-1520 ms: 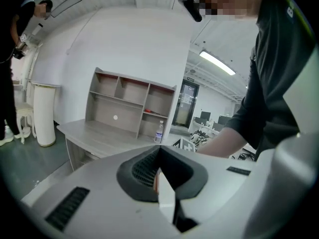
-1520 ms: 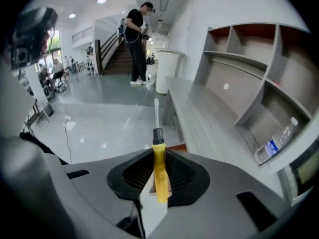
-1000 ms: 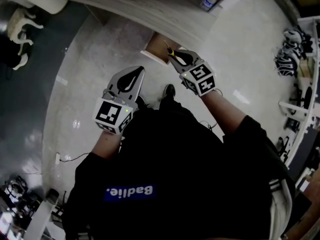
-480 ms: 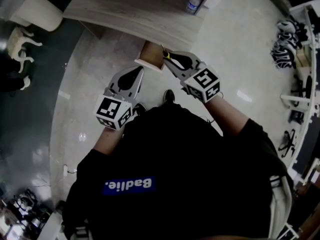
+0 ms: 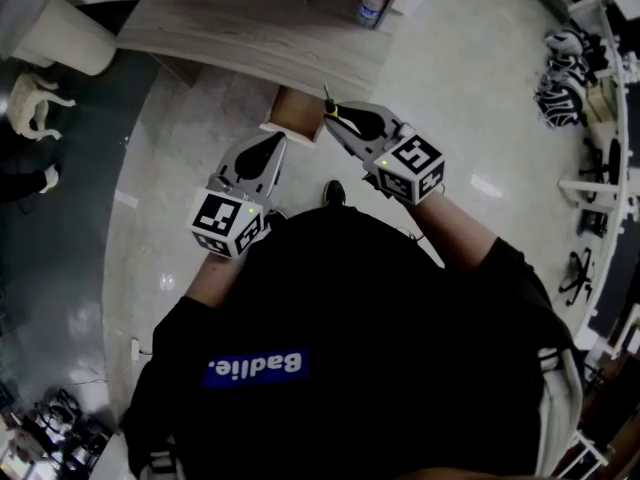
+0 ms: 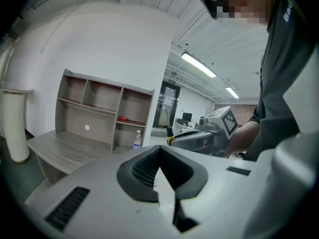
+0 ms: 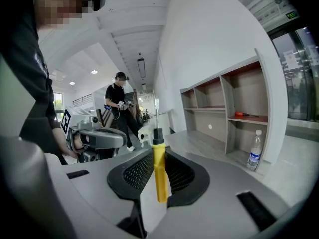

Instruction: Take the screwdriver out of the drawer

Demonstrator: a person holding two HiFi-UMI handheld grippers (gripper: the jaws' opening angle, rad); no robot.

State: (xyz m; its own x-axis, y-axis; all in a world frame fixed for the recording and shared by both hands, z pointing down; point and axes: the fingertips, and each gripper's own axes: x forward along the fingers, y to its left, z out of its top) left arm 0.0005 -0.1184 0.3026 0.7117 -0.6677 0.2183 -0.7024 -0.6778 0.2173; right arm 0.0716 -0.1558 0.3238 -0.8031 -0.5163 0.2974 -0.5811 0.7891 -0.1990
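a: yellow plastic handle on the screwdriver (image 7: 159, 172), smooth and slightly glossy, with a black collar above and then a thin bright steel shaft. clamped across the handle by the right claw (image 7: 158, 158), with the shaft poking out past the tips.

b: light, presumably?

a: probably light, and fully stiff, so no flex to allow for. slick plastic though, and round in section by the look of it. liable to swivel or slide under a weak squeeze.

b: best place to take hold?

a: mid-handle, as gripped now: thickest part and likely close to the balance point. never by the shaft, too thin and too smooth. helped against slip by the dark meshed pads (image 7: 134, 173).

b: and relative to the drawer (image 5: 292, 114)?

a: out of it, judging from the head view. held in the air just beside that open pale-wood box, tip aimed toward the grey wood-grain surface (image 5: 250, 28).

b: left claw (image 6: 160, 156)?

a: pressed together with nothing between, hanging near the right one. matte grey shell, same dark pads.

b: anything else around?

a: clear plastic bottle (image 5: 371, 3) upright on the surface, next to a grey shelf (image 6: 104, 111) with open cubbies. glossy pale floor (image 5: 170, 218) underneath.
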